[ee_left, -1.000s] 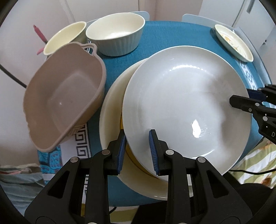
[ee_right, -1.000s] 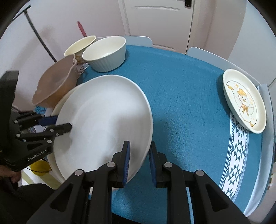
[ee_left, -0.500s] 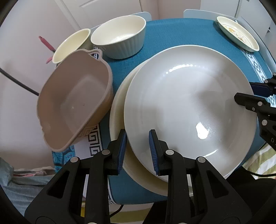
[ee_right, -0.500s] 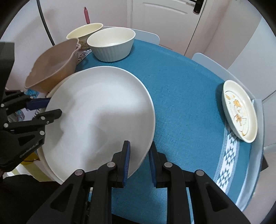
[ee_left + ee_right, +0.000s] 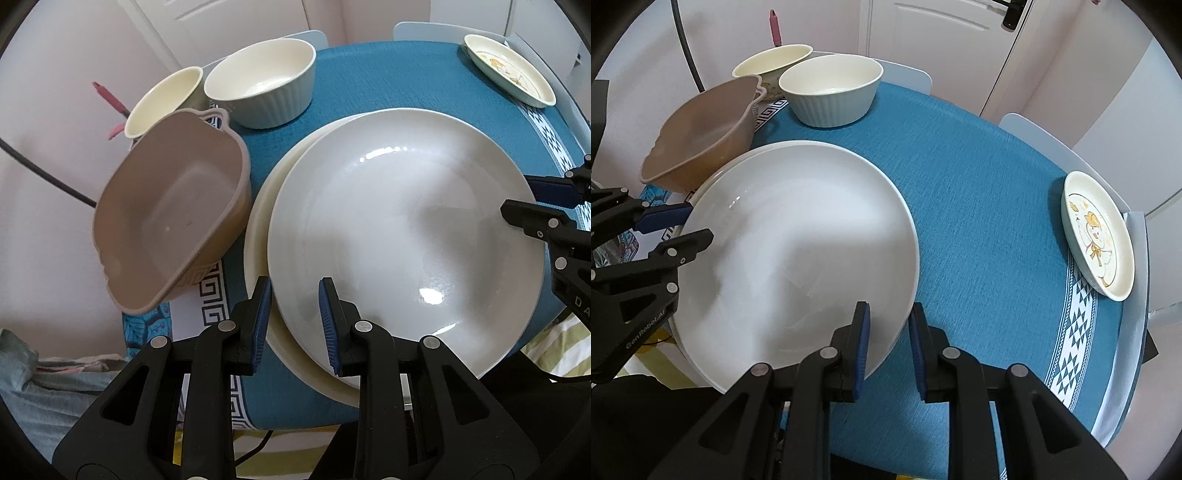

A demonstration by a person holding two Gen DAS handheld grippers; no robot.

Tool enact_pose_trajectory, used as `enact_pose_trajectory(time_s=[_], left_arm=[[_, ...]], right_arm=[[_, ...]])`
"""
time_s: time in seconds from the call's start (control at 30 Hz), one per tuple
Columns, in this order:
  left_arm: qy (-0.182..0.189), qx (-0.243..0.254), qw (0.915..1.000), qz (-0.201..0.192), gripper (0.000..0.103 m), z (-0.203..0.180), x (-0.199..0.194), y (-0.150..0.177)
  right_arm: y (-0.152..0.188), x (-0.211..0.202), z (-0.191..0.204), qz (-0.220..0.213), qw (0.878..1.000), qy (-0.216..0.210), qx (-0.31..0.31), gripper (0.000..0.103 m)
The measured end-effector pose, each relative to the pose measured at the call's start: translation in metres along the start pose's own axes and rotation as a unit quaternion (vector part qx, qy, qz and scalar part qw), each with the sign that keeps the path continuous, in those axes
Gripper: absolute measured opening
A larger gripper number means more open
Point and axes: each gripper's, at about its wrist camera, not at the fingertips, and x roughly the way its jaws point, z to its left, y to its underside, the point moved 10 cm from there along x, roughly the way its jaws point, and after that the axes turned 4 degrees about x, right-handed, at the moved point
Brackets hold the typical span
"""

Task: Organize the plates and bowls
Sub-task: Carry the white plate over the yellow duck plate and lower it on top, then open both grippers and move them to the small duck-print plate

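A large white plate point(image 5: 399, 229) point(image 5: 790, 240) lies over a bigger cream plate point(image 5: 256, 236) on the blue-clothed table point(image 5: 979, 192). My left gripper point(image 5: 295, 325) is shut on the white plate's near-left rim. In the right wrist view it shows at the plate's left edge point(image 5: 676, 225). My right gripper point(image 5: 889, 345) is shut on the opposite rim, and the left wrist view shows it at the right edge point(image 5: 535, 206). The cream plate is mostly hidden; only its left rim shows.
A tan plastic basin point(image 5: 170, 214) leans over the table's left edge beside the plates. Behind it stand a ribbed cream bowl point(image 5: 262, 81) and a smaller cream bowl point(image 5: 166, 99). A small plate with a cartoon figure point(image 5: 1097, 236) lies near the far right edge. White chair backs ring the table.
Both grippers keep their hold on the white plate. Both views have tipped a little, so the bowls and the table's far side sit lower in the pictures. The plate stays over the cream one.
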Motion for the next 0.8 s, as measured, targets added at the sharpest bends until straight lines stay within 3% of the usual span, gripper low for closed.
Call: enact_pose_trajectory(time_s=[0.17,0.47,0.57,0.67,0.73,0.77,0.8], left_arm=[[-0.013,-0.002,0.9999,0.0,0.024,0.004,-0.001,0.001],[0.003,-0.013,0.9999,0.003,0.024,0.007,-0.003,0.005],[0.007,-0.022,0.9997,-0.011,0.024,0.015,-0.017,-0.003],[0.015,-0.028,0.9982,-0.051,0.025,0.024,-0.046,-0.022],[0.027,-0.034,0.9956,-0.083,0.034,0.03,-0.067,-0.039],[0.032,-0.036,0.9942,-0.097,0.054,0.032,-0.075,-0.046],[0.037,-0.037,0.9916,-0.118,0.08,0.034,-0.088,-0.057]], right_arm=[[0.0,0.0,-0.001,-0.002,1.0,-0.002,0.001,0.02],[-0.001,-0.002,-0.001,-0.005,1.0,-0.011,0.009,0.02],[-0.011,-0.016,-0.008,-0.026,0.999,-0.026,0.039,0.02],[-0.024,-0.034,-0.018,-0.046,0.996,-0.036,0.065,0.02],[-0.031,-0.046,-0.026,-0.055,0.994,-0.047,0.086,0.02],[-0.034,-0.051,-0.03,-0.06,0.992,-0.055,0.098,0.02],[-0.037,-0.059,-0.035,-0.068,0.989,-0.065,0.116,0.02]])
